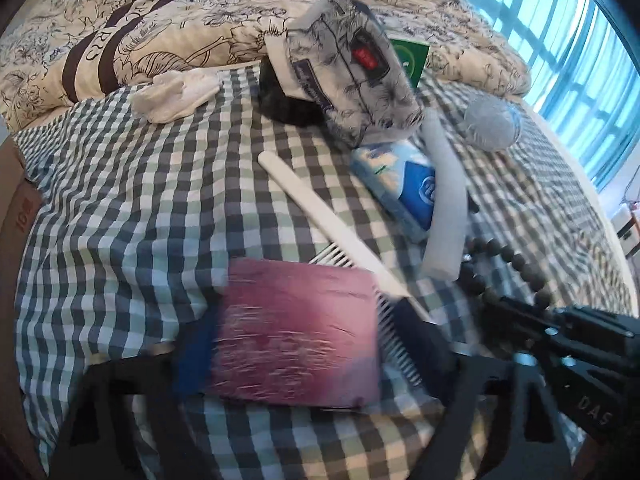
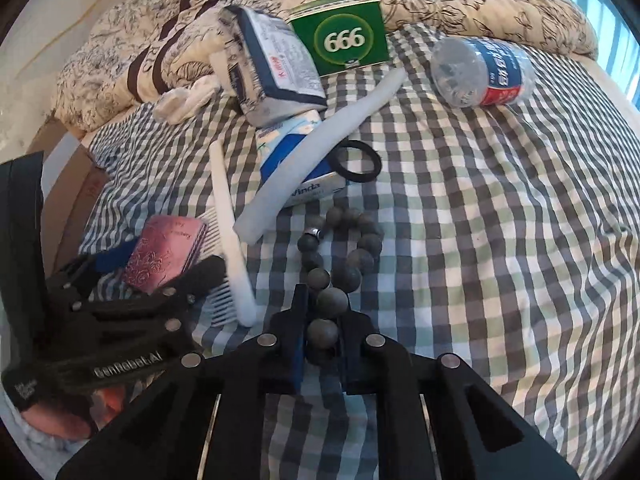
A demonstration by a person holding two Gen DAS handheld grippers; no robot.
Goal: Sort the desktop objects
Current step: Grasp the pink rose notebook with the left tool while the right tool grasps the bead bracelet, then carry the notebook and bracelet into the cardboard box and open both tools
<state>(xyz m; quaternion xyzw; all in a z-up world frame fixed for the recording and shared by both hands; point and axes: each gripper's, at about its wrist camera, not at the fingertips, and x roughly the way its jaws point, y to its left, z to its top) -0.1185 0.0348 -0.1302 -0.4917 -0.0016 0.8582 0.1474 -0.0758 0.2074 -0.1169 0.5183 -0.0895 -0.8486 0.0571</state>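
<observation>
The bracelet lay on the checked sheet, its near beads pinched by the right gripper. Beside it the left gripper straddled a pink box — blurred, grip unclear — partly hiding the comb.

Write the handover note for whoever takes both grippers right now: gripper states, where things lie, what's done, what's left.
Right gripper: shut on the bead bracelet, which lies on the checked sheet.
Left gripper: jaws astride the pink box, which lies over the white comb; picture blurred, grip unclear.
Loose on the sheet: foam tube across the tissue pack, black hair tie, green 666 box, water bottle, wrapped pack, white cloth.
Done: nothing visibly sorted.
Left: everything.
</observation>
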